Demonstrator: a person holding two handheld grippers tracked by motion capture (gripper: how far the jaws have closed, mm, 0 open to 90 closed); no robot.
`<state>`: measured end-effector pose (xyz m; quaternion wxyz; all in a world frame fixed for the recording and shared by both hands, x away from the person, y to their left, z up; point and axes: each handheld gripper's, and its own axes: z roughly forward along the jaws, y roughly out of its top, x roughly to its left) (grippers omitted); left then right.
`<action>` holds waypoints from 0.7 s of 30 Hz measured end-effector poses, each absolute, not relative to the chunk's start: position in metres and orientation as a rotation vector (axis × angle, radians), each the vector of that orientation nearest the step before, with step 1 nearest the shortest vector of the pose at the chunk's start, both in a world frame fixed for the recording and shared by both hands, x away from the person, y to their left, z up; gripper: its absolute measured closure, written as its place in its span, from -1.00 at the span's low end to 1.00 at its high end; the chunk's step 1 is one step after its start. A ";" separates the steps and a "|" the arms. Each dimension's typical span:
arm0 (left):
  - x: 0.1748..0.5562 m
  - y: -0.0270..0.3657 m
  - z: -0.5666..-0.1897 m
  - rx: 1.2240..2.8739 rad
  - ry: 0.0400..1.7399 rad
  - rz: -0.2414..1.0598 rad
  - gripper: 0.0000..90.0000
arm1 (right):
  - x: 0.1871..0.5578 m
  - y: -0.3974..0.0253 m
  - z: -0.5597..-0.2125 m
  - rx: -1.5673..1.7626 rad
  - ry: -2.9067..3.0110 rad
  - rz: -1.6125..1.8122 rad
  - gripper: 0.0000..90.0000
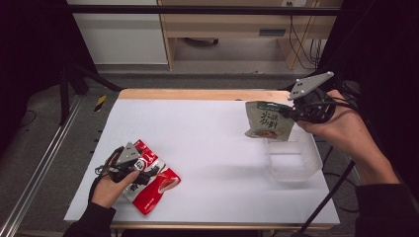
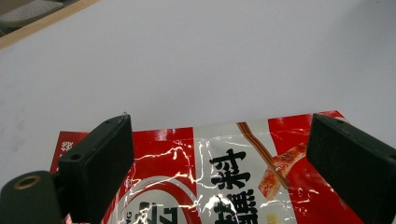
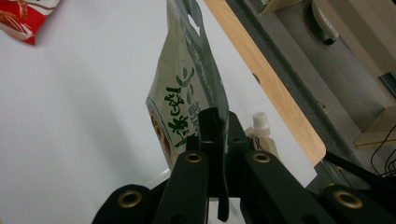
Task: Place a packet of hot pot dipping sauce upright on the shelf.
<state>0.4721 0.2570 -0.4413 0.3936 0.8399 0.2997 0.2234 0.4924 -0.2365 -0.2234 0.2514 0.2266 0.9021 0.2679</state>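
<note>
Left gripper [image 1: 148, 170] low over red packet [image 1: 157, 186] at near left of table [image 1: 207, 148], jaws wide apart astride packet, gripping nothing. Packet flat, glossy film: likely light, slippery, crinkly; best pinched at edge seam. Right gripper [image 1: 289, 112] clamped tight on edge of green pouch [image 1: 267, 121], pouch hanging in air just above clear bin [image 1: 295, 163] at right. Pouch soft, floppy, likely to swing; edge grip looks sound. White spouted pouch [image 3: 261, 133] beyond jaws, apparently in bin. Nothing blocks drop into bin.

High view overhead facing forward across white table [image 1: 207, 128], gripper views close, low, sharing its surface
</note>
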 end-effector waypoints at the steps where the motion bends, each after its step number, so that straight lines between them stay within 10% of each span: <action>1: 0.472 0.257 -0.441 2.131 0.759 0.566 -0.83 | 0.492 -0.239 -0.224 0.623 2.450 0.730 1.00; 21: 0.473 0.261 -0.441 2.120 0.774 0.563 -0.83 | 0.526 -0.294 -0.263 0.692 2.453 0.699 1.00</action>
